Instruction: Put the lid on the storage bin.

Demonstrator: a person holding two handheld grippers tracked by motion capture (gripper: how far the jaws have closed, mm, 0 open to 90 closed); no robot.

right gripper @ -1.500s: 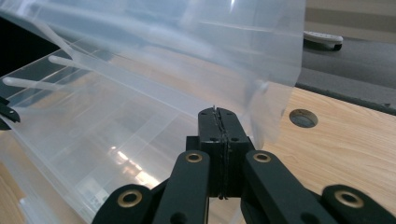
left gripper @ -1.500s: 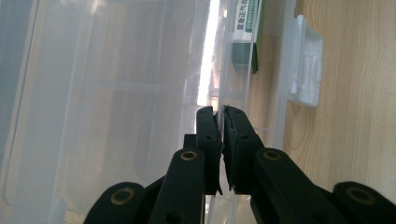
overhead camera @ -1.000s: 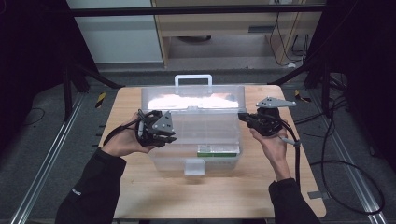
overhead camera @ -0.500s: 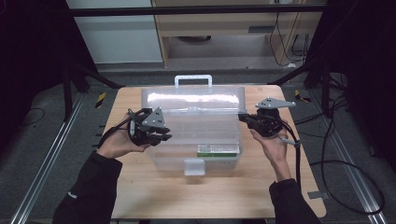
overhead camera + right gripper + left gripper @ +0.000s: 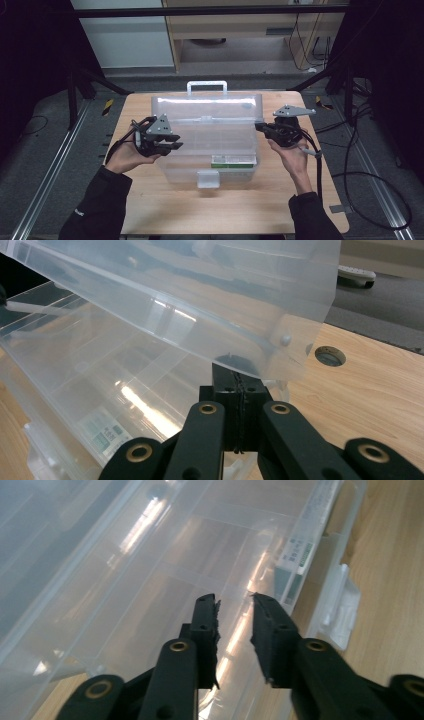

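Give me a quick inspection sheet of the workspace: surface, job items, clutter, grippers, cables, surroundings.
Surface: wooden table, bare around the box; a round hole in it near the box's corner.
Job's things: clear plastic organizer box, divided inside, compartments look empty; lid raised at the back; front latch hanging free.
Clutter: nothing seen.
Grippers: left gripper open, jaws over the box's interior, holding nothing. Right gripper shut, jaws together under the lid's edge; whether they pinch it cannot be told.
Cables: one trailing from the right gripper; loose cables on the floor to the right.
Surroundings: dark frame struts, cabinet behind the table.
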